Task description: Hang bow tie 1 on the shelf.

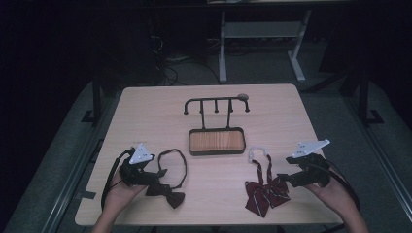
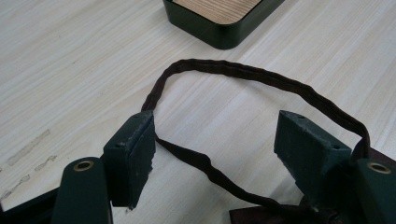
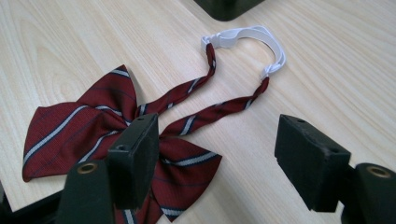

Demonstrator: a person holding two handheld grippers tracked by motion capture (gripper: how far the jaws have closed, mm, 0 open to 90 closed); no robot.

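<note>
A dark brown bow tie (image 1: 167, 192) lies at the front left of the table, its neck strap (image 1: 176, 162) looped out behind it. My left gripper (image 1: 153, 176) hovers open over it; in the left gripper view the strap (image 2: 224, 67) runs between the jaws of that gripper (image 2: 219, 142), and the knot (image 2: 271, 215) sits at the bottom edge. At the front right lies a red striped bow tie (image 1: 266, 192) with a white strap (image 1: 257, 151). My right gripper (image 1: 286, 180) is open beside it, and in its own view this gripper (image 3: 219, 151) has one jaw over a wing of the red bow (image 3: 88, 121).
A black hook rack (image 1: 216, 103) rises from a dark tray with a wooden base (image 1: 216, 141) at the table's middle; its corner (image 2: 219, 25) lies just beyond the brown strap. White desk legs (image 1: 222, 48) stand behind the table. The front edge (image 1: 209, 224) is close to both ties.
</note>
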